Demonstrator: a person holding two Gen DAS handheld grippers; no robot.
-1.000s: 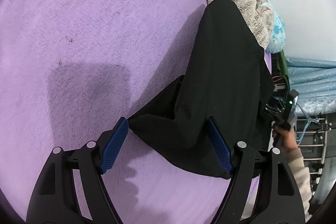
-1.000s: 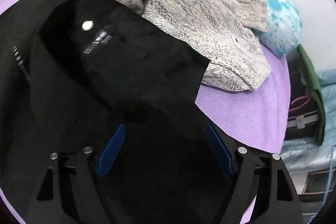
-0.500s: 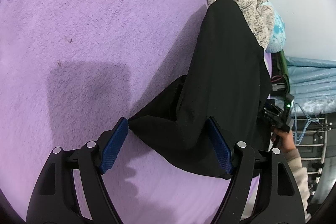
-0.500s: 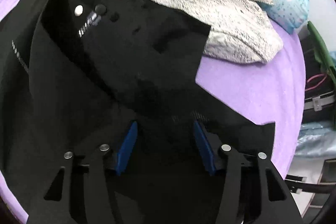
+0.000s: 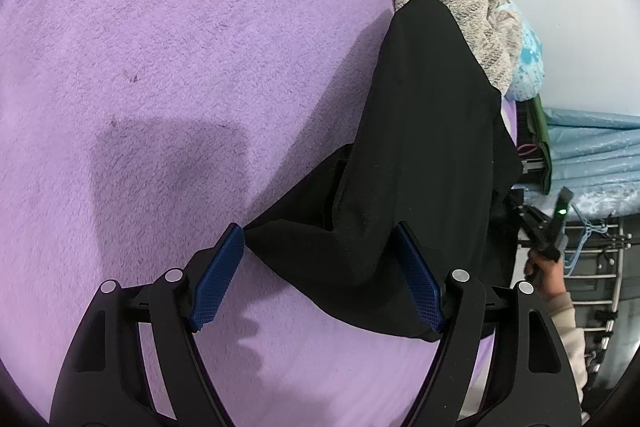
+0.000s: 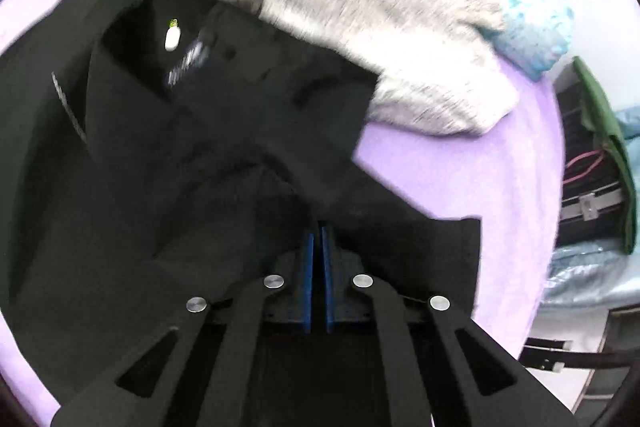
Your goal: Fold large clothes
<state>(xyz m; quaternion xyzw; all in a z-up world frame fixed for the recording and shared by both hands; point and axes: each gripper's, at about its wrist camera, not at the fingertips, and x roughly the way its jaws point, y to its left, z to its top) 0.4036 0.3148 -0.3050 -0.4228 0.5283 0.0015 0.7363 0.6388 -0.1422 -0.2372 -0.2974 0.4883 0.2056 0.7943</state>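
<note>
A large black garment (image 5: 424, 131) lies on a purple fleece blanket (image 5: 180, 47). In the left wrist view its lower folded end sits between the blue pads of my left gripper (image 5: 320, 247), which is open around it. In the right wrist view the same black garment (image 6: 160, 167) fills the left and middle, with a white snap button (image 6: 172, 39) near its top. My right gripper (image 6: 317, 231) is shut on a fold of the black fabric. The right gripper also shows at the far right of the left wrist view (image 5: 550, 227), held in a hand.
A grey knit sweater (image 6: 380, 27) is heaped at the garment's far end, next to a light blue patterned item (image 6: 536, 23). The bed's edge, a green item (image 6: 608, 147) and metal rails (image 5: 600, 287) lie to the right.
My right gripper has closed from wide open onto the black fabric and moved; its view is now blurred. My left gripper has stayed open in place.
</note>
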